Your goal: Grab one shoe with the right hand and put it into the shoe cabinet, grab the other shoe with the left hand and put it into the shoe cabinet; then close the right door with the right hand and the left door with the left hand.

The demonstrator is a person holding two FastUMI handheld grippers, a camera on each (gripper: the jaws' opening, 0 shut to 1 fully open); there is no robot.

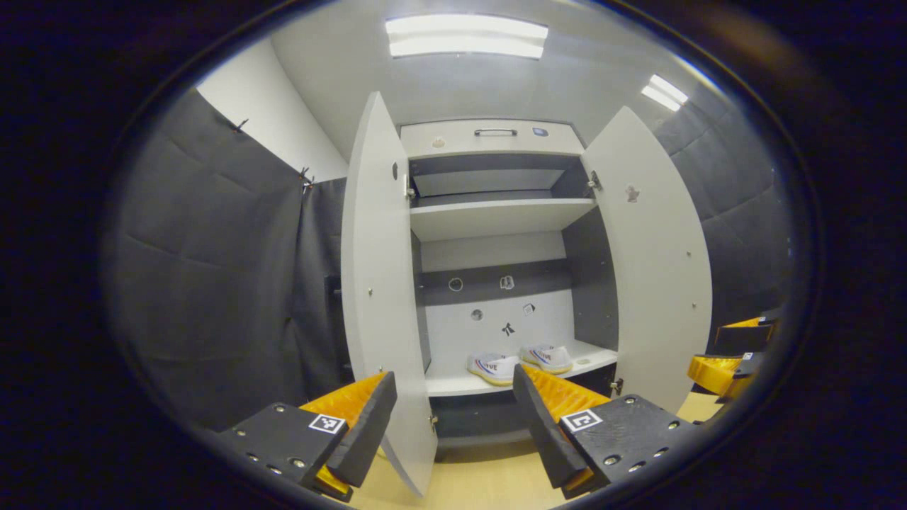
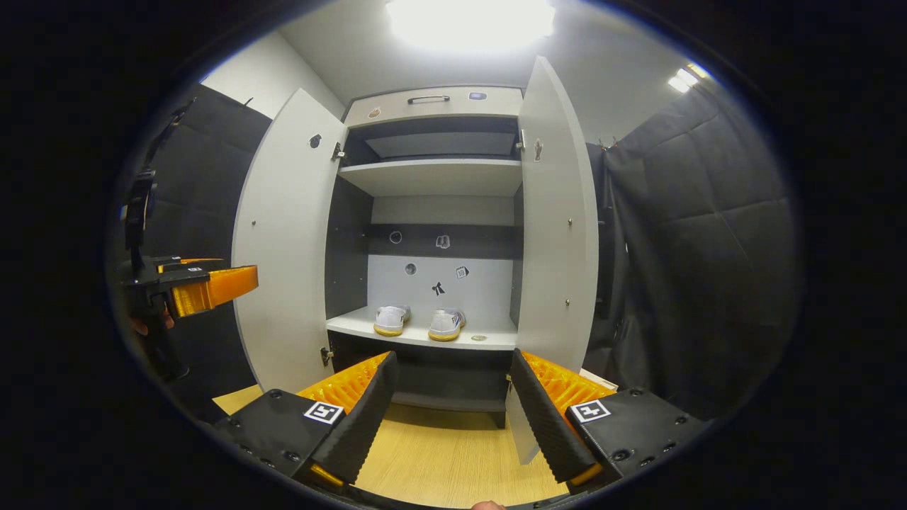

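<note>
- Left gripper view: shoe cabinet [image 1: 496, 219] of smooth flat grey-white panels with dark inner walls; both doors open, the left door [image 1: 379, 283] edge-on and near, the right door [image 1: 655, 262] swung wide.
- Two white shoes [image 1: 521, 363] with pale yellow soles sit side by side on the lower shelf, well inside.
- Left gripper [image 1: 453, 418]: ribbed fingers spread wide, holding nothing; the left door's lower edge lies between them, contact not determinable.
- Right gripper view: same cabinet [image 2: 439, 177], doors open; the shoes [image 2: 418, 322] rest toes-out on the lower shelf.
- Floor [image 2: 446, 453] of light wood grain.
- Right gripper [image 2: 453, 414]: fingers wide apart, empty; the right door's [image 2: 556, 219] bottom corner sits near its right finger.
- The left gripper [image 2: 205, 287] hangs far left beside the left door [image 2: 283, 241].
</note>
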